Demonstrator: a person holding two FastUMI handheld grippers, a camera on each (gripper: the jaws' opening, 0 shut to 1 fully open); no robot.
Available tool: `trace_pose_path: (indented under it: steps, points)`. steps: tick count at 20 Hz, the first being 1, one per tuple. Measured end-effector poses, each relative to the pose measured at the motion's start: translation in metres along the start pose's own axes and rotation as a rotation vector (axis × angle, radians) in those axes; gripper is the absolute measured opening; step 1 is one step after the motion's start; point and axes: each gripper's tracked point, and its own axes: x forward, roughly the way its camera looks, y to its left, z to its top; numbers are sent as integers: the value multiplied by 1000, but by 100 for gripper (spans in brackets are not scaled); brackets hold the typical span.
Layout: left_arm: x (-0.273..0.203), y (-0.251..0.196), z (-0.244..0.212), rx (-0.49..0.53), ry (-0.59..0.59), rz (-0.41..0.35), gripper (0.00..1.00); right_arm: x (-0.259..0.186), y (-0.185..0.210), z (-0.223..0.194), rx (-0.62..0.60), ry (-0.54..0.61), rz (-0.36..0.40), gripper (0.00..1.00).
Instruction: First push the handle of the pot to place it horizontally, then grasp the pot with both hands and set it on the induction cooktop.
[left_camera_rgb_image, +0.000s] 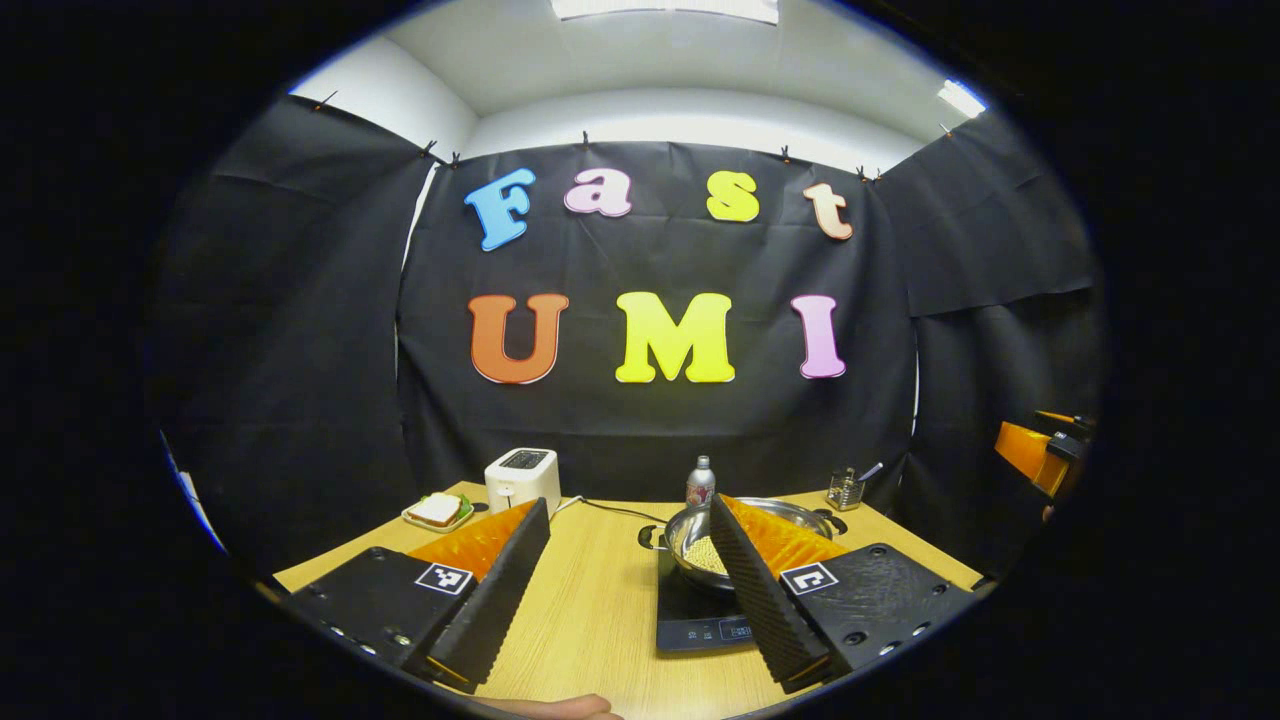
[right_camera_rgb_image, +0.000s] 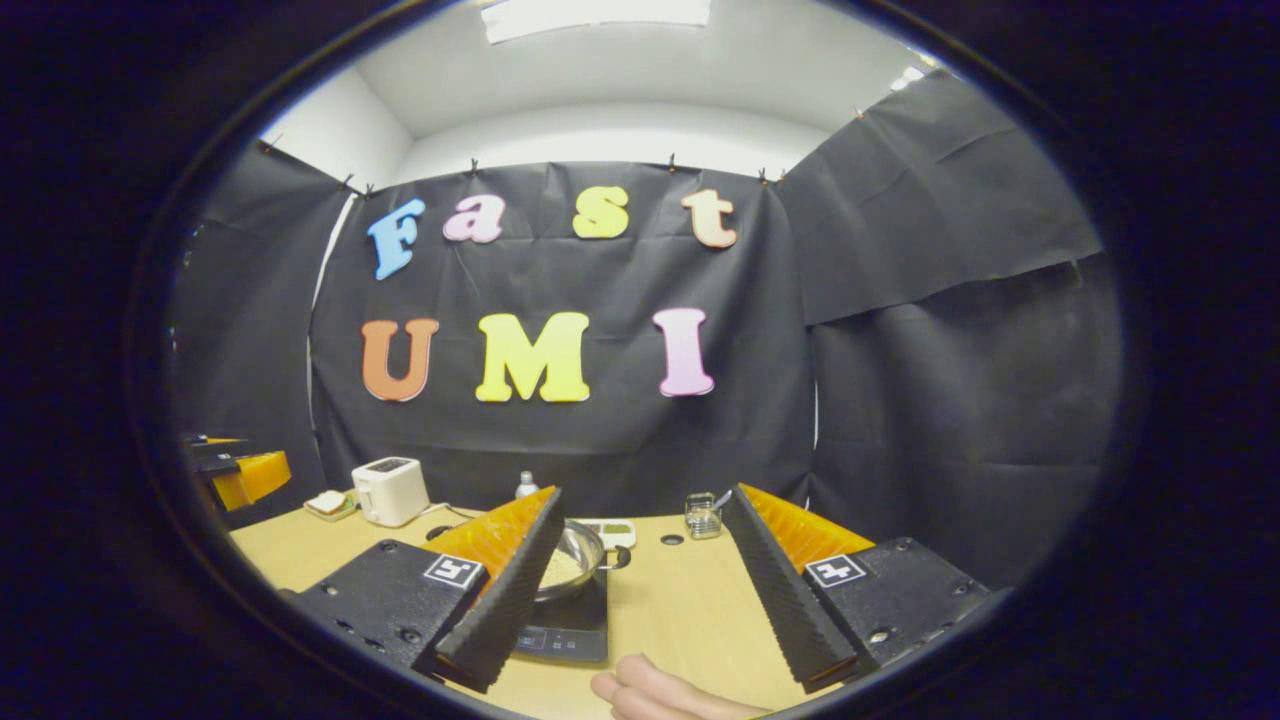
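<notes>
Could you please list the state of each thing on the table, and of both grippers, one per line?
Pot: sitting on the induction cooktop, pale grains inside, a side handle to each side.
Induction cooktop: flat on the table, pot on top.
Toaster: upright, slots empty.
Sandwich plate: holding a sandwich, beside the toaster.
Bottle: upright, capped.
Utensil holder: upright, a utensil inside.
Left gripper: open, holding nothing.
Right gripper: open, holding nothing.

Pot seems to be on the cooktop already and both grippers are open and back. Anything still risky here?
The pot holds loose grains and sits toward the cooktop's back edge; a nudge could tip it. A cable runs beside it and could snag. A hand lies near the right gripper.
</notes>
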Motion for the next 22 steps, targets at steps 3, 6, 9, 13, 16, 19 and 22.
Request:
trace_pose_path:
  steps: [3,6,9,13,16,19,22]
  points:
    - [-26,4,28,-2,-56,12,95,-20,-10,14,20,-11,-11,100]
    - [-44,5,47,-26,-109,9,95,-31,-12,13,21,3,1,99]
    - [-55,11,52,-35,-154,27,95,-36,-17,10,30,15,-4,99]
    - [-55,5,47,-27,-142,6,95,-38,-21,15,22,-8,-11,100]
    - [-54,1,41,-9,-124,-5,95,-44,-19,13,17,9,-9,99]
    - [-50,-2,31,15,-97,-13,95,-51,-23,26,28,-15,-21,100]
    - [-48,-2,27,34,-80,-4,95,-59,-23,35,22,-44,-18,99]
